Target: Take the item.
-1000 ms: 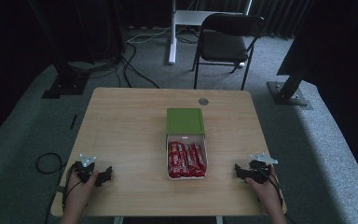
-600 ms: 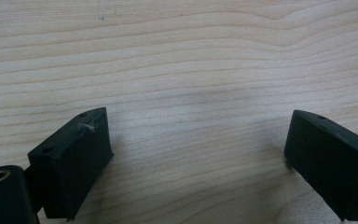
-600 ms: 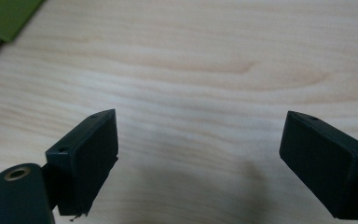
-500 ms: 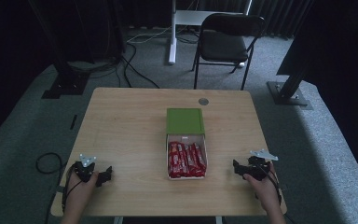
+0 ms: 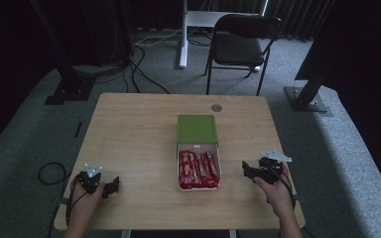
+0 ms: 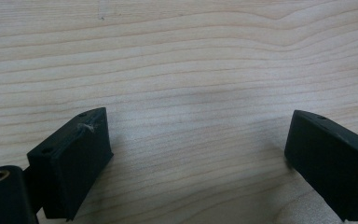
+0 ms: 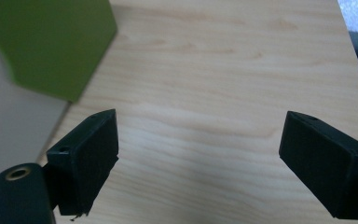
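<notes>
Table [image 5: 129, 134]: light wooden top, middle of the high view, with grey carpet around it.
Box [image 5: 217, 163]: white open tray at centre frame, slightly right of the table's midline, lying flat on the wood.
Red bars [image 5: 197, 169]: several red-wrapped bars packed side by side inside the box, long sides running toward the lower edge of the frame.
Green lid [image 5: 196, 129]: flat green square touching the box's far end, just above it in the high view; in the right gripper view [image 7: 46, 44] it shows blurred in the upper left corner.
Left gripper [image 5: 113, 186]: lower left of the high view, held by the left hand [image 5: 84, 201], resting low on the table and well apart from the box. In the left gripper view [image 6: 198, 158] the 2 black jaws stand wide apart with bare wood grain between them; nothing is gripped.
Right gripper [image 5: 245, 167]: lower right of the high view, held by the right hand [image 5: 277, 191], near the box's right side but not touching it. In the right gripper view [image 7: 199, 154] the 2 jaws are spread wide over bare wood; nothing is gripped.
Chair [image 5: 243, 42]: dark folding chair beyond the table, upper centre of the high view.
Grommet [image 5: 217, 107]: small round grey disc near the table's far edge.
</notes>
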`<state>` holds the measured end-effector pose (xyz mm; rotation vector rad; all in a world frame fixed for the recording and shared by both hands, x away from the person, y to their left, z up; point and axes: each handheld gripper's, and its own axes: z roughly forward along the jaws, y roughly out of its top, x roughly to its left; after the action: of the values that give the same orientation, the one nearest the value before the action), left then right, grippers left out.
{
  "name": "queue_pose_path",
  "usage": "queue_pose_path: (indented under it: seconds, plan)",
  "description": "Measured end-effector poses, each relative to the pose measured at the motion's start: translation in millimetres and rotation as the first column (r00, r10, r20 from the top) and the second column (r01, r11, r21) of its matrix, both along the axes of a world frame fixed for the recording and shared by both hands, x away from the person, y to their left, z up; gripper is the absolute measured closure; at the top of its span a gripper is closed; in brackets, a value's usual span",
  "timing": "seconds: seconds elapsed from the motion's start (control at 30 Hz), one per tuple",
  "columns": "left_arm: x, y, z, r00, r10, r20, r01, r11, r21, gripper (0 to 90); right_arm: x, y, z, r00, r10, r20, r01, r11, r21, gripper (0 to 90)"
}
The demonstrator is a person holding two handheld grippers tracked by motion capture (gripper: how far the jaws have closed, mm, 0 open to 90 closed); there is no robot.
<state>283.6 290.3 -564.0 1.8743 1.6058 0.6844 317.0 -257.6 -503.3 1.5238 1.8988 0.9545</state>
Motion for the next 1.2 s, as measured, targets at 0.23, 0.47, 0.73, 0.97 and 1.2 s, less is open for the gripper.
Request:
queue_pose_path:
  seconds: [0.23, 0.47, 0.73, 0.97, 1.2]
  plan:
    - [0.0, -0.1, 0.0, 1.0, 0.0, 0.001, 0.0, 1.0, 0.0, 7.5, 0.2, 14.8, 17.7, 0.9988, 0.032, 0.037, -0.033, 0.999, 0.024, 11.7]
    - [0.1, -0.3, -0.1, 1.0, 0.004, 0.001, -0.004, 1.0, -0.001, 7.5, -5.7, 33.9, 34.7, 0.9938, 0.085, 0.072, -0.088, 0.995, 0.043, 11.6]
    - [0.1, -0.4, 0.0, 1.0, 0.004, -0.001, -0.004, 1.0, 0.001, 7.4, -8.8, 54.0, 50.0, 0.9845, 0.142, 0.103, -0.148, 0.988, 0.051, 11.6]
    - [0.1, -0.4, 0.0, 1.0, 0.004, 0.0, -0.004, 1.0, 0.0, 7.4, -7.8, 69.1, 53.7, 0.9774, 0.179, 0.113, -0.186, 0.981, 0.056, 11.7]
    - [0.1, -0.4, 0.0, 1.0, 0.004, -0.001, -0.004, 1.0, 0.001, 7.4, -7.0, 87.4, 55.0, 0.9697, 0.216, 0.115, -0.223, 0.973, 0.06, 11.6]
